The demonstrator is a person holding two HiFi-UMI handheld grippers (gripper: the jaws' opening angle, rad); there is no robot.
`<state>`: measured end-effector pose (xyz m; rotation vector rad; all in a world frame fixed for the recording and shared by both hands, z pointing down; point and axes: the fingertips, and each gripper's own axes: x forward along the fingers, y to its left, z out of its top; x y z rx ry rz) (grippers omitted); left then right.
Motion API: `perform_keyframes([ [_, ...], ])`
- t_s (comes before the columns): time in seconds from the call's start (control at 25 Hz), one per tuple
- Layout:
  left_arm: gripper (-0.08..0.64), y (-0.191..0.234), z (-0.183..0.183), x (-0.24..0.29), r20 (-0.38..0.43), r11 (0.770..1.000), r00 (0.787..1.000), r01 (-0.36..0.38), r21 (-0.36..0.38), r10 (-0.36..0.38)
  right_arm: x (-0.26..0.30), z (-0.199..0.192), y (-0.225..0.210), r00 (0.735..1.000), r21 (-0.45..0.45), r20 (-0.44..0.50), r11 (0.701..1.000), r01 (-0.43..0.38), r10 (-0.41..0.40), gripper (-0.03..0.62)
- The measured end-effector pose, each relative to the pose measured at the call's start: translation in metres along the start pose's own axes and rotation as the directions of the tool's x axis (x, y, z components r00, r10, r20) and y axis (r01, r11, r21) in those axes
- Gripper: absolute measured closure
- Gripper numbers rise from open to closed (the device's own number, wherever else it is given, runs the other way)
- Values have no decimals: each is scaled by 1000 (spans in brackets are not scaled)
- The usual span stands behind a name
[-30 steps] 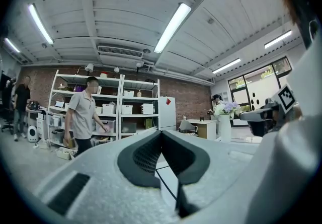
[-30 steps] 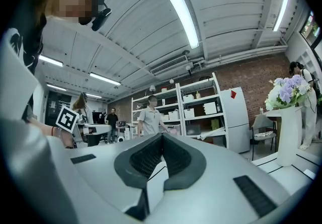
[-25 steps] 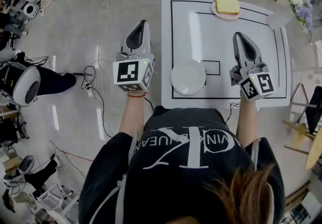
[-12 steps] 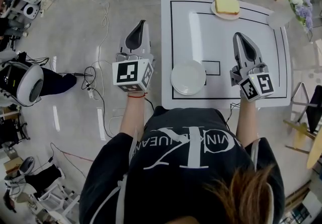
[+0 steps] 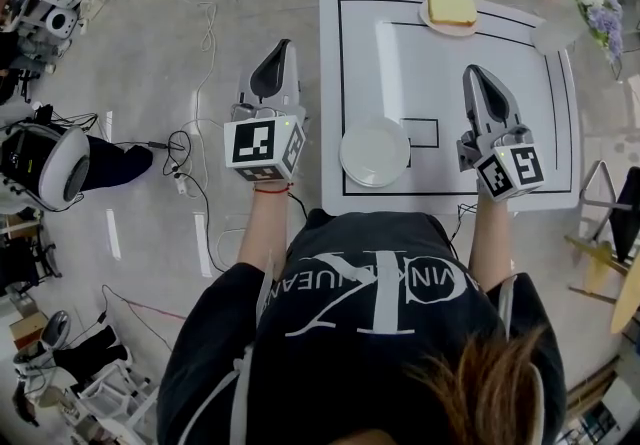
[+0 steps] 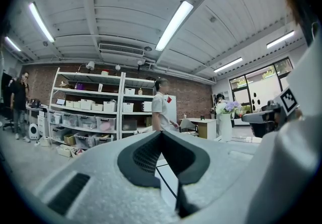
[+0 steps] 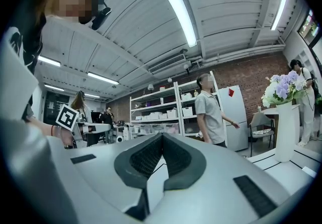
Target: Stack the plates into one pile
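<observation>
An empty white plate [image 5: 374,152] lies near the front edge of the white table [image 5: 520,53]. At the far edge a second plate [image 5: 448,25] carries a slice of toast [image 5: 450,7]. My left gripper [image 5: 277,56] is held level over the floor, left of the table, shut with nothing in it; its jaws [image 6: 161,135] meet at the tips. My right gripper [image 5: 480,81] hovers level above the table's right half, right of the empty plate, also shut and empty [image 7: 161,137].
A vase of purple flowers [image 5: 598,13] stands by the table's far right corner. Cables [image 5: 190,168] trail on the floor at left. A person [image 7: 210,112] walks past the far end of the table; shelving with boxes [image 6: 85,112] lines the wall.
Both grippers stay where they were. The person on the floor beyond the table has walked from the left to just behind its far edge.
</observation>
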<state>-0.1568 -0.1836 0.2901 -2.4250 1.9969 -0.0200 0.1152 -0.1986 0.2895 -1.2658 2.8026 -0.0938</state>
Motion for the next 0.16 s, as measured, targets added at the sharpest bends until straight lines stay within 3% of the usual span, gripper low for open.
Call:
perform_keyframes([
  [0.16,551,-1,-2,2,-2,1000,1000,-3,-1,3,0,-2,-3,1000,2,2,1000,1,-1,592],
])
